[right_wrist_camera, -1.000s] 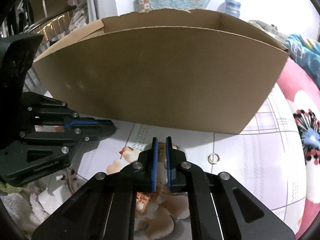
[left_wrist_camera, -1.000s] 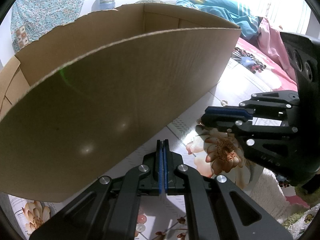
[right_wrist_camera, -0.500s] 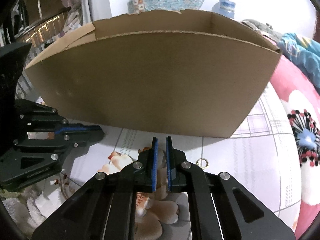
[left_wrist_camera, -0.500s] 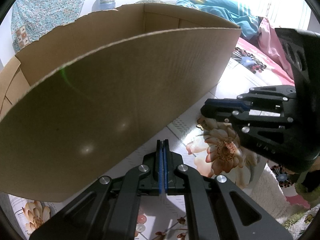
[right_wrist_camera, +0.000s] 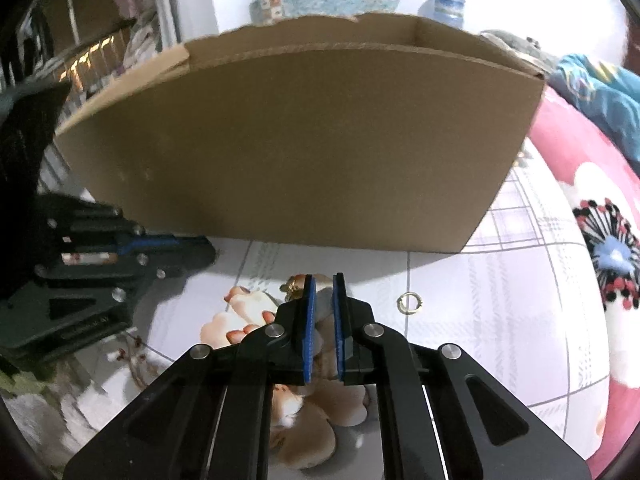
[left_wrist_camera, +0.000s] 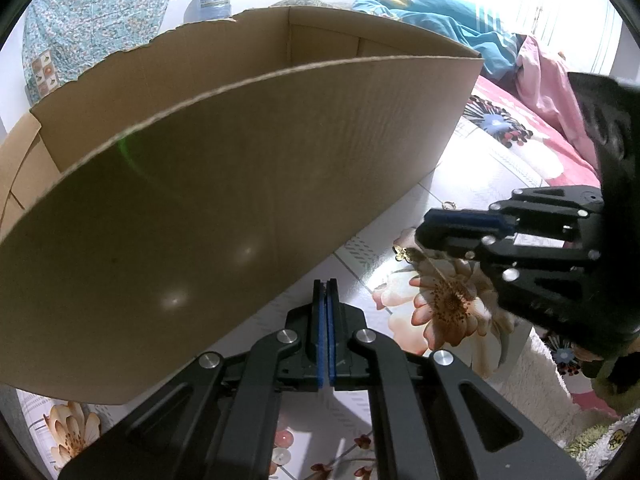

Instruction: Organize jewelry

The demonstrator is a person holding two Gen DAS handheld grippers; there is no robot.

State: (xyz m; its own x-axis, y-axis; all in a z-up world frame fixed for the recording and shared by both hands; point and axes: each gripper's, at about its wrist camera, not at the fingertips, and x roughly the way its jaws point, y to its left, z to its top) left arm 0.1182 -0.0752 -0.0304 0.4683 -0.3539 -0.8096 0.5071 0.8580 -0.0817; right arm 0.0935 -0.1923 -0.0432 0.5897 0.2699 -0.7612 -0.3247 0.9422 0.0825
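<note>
Floral sheet [right_wrist_camera: 500, 320] covers the bed — pink quilt [right_wrist_camera: 568, 168] at its right edge. Teal blanket [left_wrist_camera: 452, 20] bunched behind; patterned cloth [left_wrist_camera: 96, 20] on wall, blue jug [left_wrist_camera: 210, 0] beside it.

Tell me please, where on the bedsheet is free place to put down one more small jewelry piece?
The checked patch of bedsheet right of the gold ring, between the cardboard box and the pink blanket, is bare. It is crowded left of the ring: the right gripper, a gold charm and the left gripper are close together.

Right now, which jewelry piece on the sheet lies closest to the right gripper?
The gold flower-shaped piece, just off the right gripper tips. The plain ring lies farther right, apart.
</note>
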